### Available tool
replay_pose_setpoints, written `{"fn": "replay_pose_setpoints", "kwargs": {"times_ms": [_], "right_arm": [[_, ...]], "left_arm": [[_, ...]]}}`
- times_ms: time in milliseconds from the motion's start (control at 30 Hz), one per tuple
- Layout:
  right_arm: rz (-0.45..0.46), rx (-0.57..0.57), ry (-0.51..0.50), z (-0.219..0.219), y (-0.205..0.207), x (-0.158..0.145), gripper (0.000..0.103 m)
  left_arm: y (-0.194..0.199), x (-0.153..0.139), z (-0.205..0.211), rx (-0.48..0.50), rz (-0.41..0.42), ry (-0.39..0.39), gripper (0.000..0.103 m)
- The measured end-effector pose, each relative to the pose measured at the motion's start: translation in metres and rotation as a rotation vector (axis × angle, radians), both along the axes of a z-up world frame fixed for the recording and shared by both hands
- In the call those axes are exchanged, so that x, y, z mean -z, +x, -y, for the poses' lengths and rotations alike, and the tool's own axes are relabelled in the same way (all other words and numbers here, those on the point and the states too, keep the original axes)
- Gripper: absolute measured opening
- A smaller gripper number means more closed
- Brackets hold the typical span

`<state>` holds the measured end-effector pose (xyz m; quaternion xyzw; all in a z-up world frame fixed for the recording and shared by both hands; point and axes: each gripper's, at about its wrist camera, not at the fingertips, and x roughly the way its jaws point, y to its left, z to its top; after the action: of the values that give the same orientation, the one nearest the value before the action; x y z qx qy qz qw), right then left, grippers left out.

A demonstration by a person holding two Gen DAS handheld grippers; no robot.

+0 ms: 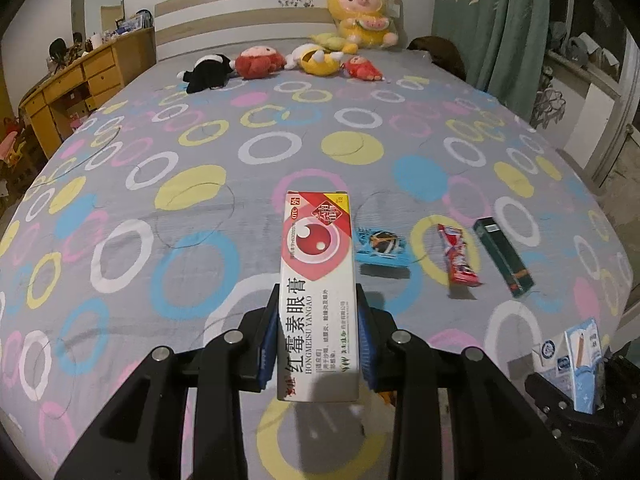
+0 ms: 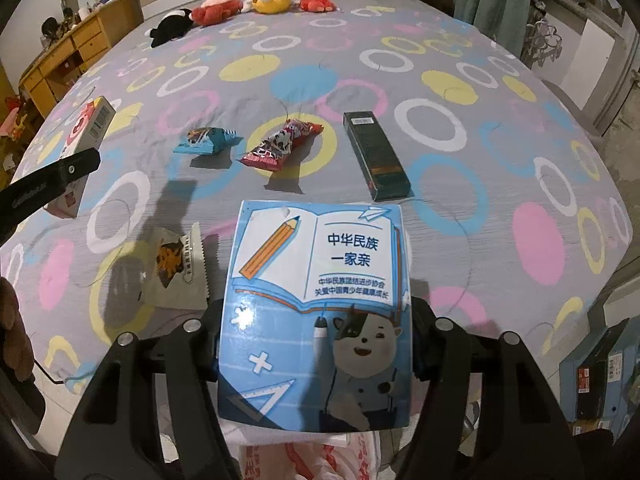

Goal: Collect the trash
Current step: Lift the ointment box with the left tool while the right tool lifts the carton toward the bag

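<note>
Right hand-held gripper (image 2: 316, 344): closed on the blue milk carton (image 2: 316, 312), which stands up between its fingers, held above the bed's near edge.
Plastic bag (image 2: 304, 460): white with red print, directly below the carton at the bottom of the right view; probably the trash bag.
Left hand-held gripper (image 1: 318, 332): blue pads pressed on both sides of the white ointment box (image 1: 318, 292), lifted clear of the bed.
Bed (image 1: 120, 168): grey cover with coloured rings, carrying the remaining litter.
Loose trash, counted: four pieces — one blue wrapper (image 2: 208, 141), one red wrapper (image 2: 280, 144), one dark green box (image 2: 376, 156), one pale snack packet (image 2: 176, 268) nearest the right gripper.
Held trash, counted: two pieces, one per gripper.
Plush toys (image 1: 304, 52): about six, by the headboard, well apart from the litter.
Step in hand: both grippers are loaded, so this looks like carrying to the bag.
Next move calls for: positioning each item over the bag's mouth, then opening the fingers.
</note>
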<state>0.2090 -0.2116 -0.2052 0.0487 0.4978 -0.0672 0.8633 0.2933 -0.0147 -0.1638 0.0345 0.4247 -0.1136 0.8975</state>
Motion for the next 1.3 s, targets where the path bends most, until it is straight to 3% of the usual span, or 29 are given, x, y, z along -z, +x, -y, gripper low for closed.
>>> {"fn": "replay_pose_setpoints", "kwargs": {"times_ms": [200, 500, 1000, 1300], "right_arm": [[0.032, -0.008, -0.009, 0.004, -0.023, -0.016, 0.063], [0.085, -0.026, 0.011, 0.01, -0.071, -0.038, 0.063], [0.149, -0.085, 0.049, 0.007, -0.153, -0.053, 0.063], [0.158, -0.108, 0.045, 0.006, -0.187, -0.055, 0.063]], "left_arm": [[-0.03, -0.01, 0.003, 0.011, 0.029, 0.001, 0.033], [-0.092, -0.004, 0.0, 0.028, 0.007, -0.034, 0.033], [-0.188, 0.026, 0.001, 0.049, -0.029, 0.042, 0.033], [-0.234, 0.03, 0.001, 0.076, 0.032, 0.062, 0.033]]}}
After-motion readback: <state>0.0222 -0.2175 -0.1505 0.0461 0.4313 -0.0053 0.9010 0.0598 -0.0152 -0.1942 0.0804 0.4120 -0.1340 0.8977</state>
